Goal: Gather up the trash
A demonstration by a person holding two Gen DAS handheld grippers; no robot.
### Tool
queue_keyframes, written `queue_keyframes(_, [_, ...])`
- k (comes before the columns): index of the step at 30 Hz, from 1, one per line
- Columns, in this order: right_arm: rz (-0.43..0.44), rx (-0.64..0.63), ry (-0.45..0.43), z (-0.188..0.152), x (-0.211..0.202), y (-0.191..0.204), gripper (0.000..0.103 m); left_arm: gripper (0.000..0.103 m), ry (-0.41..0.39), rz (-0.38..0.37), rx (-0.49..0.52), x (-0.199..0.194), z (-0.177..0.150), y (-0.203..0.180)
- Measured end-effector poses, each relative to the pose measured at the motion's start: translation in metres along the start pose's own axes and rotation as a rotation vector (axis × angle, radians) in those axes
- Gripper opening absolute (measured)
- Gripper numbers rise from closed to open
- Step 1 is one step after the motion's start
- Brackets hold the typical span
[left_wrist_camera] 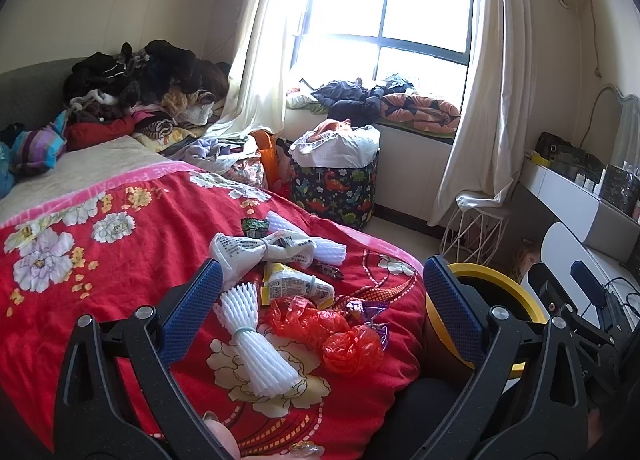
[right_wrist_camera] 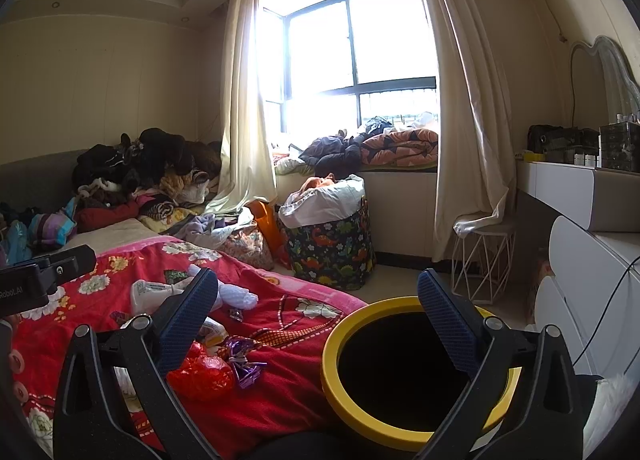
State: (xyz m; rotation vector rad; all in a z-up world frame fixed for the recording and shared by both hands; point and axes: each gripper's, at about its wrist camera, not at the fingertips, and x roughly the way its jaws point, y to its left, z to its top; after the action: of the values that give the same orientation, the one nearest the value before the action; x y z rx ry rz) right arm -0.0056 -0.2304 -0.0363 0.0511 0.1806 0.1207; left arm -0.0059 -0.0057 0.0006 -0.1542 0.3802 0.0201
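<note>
Both your left gripper point(left_wrist_camera: 320, 300) and right gripper point(right_wrist_camera: 318, 316) are spread wide and hold nothing. The trash lies on the quilt point(left_wrist_camera: 100, 300) just beside the bin point(right_wrist_camera: 400, 432). The red bag point(left_wrist_camera: 348, 344) and foam net point(left_wrist_camera: 256, 344) are slippery; a shallow pinch may snag quilt or miss the bin.

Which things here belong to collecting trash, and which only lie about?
For the job: white foam net sleeve; crumpled red plastic bag; purple foil wrapper; yellow-rimmed round bin.
Lying about: dark clothes pile; dinosaur-print fabric basket; white wire stool.
</note>
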Motion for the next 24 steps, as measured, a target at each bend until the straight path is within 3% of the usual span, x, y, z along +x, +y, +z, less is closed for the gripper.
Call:
queue_keyframes(7, [0.014, 0.0, 0.013, 0.0, 0.0, 0.001, 0.097, 0.092, 0.007, -0.002, 0.005, 0.001, -0.002, -0.001])
queue_keyframes(15, [0.11, -0.03, 0.04, 0.0, 0.008, 0.01, 0.097, 0.092, 0.01, 0.021, -0.02, 0.006, -0.003, 0.015])
queue_keyframes(24, [0.253, -0.111, 0.1, -0.001, 0.023, 0.046, 0.097, 0.092, 0.005, 0.089, -0.081, 0.009, 0.002, 0.049])
